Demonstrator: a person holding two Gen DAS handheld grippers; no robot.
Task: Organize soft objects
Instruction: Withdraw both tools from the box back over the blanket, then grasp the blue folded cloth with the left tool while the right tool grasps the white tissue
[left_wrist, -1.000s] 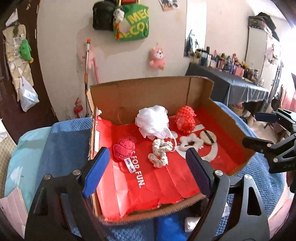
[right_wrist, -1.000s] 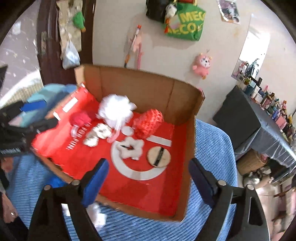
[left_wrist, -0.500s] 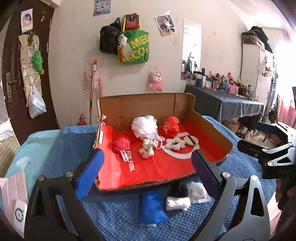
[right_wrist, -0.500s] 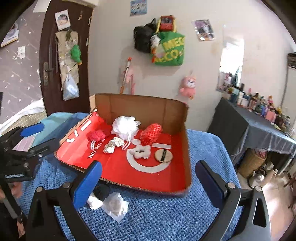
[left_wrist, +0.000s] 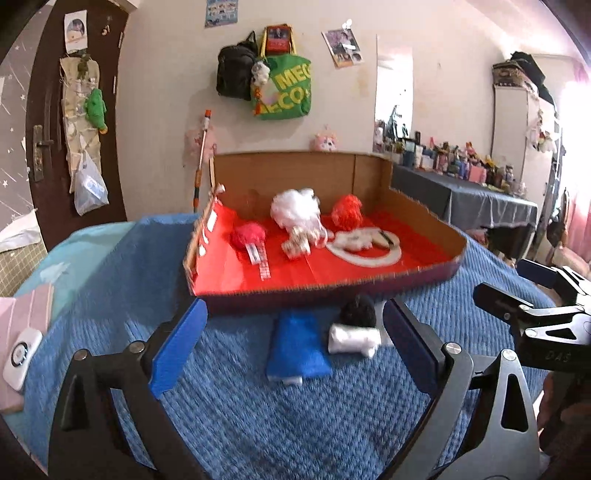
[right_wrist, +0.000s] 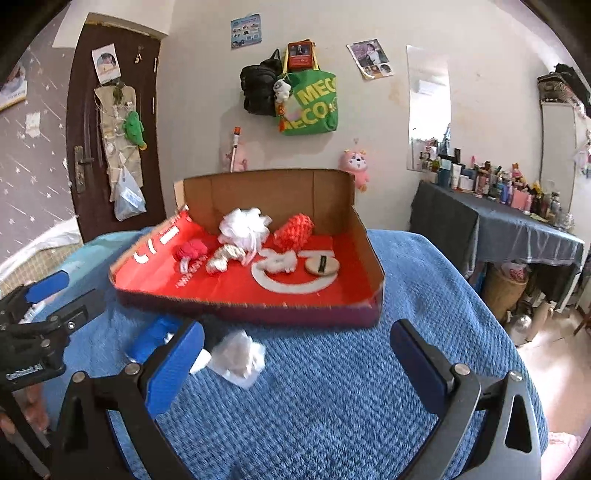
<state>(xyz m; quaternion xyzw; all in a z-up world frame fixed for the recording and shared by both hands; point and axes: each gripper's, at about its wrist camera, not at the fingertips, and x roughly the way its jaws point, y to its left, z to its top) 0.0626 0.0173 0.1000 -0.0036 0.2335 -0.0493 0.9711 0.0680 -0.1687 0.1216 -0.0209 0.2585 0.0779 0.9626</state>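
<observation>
A red-lined cardboard box (left_wrist: 332, 291) (right_wrist: 365, 317) sits on a blue blanket. In it lie a white mesh pouf (left_wrist: 293, 208) (right_wrist: 243, 227), a red mesh pouf (left_wrist: 346, 212) (right_wrist: 293, 230), a red knit ball (left_wrist: 248, 235) (right_wrist: 191, 249), a cream rope bundle (left_wrist: 299, 242) (right_wrist: 223, 258), a white scrunchie (right_wrist: 277, 261) and a round puff (right_wrist: 322, 265). In front of the box lie a blue folded cloth (left_wrist: 295, 347) (right_wrist: 155, 336), a white roll (left_wrist: 352, 339), a black soft item (left_wrist: 357, 311) and a crumpled white wrap (right_wrist: 238, 356). My left gripper (left_wrist: 291, 347) and right gripper (right_wrist: 297, 369) are open and empty.
The blue blanket (right_wrist: 332, 406) covers the bed. A pink pouch and a white device (left_wrist: 22, 352) lie at the left edge. A dark-draped table (right_wrist: 517, 229) with bottles stands at the right. Bags hang on the wall (right_wrist: 306, 107).
Both grippers have pulled back and lowered from over the box. The items in front of the box have come into view. Nothing was grasped.
</observation>
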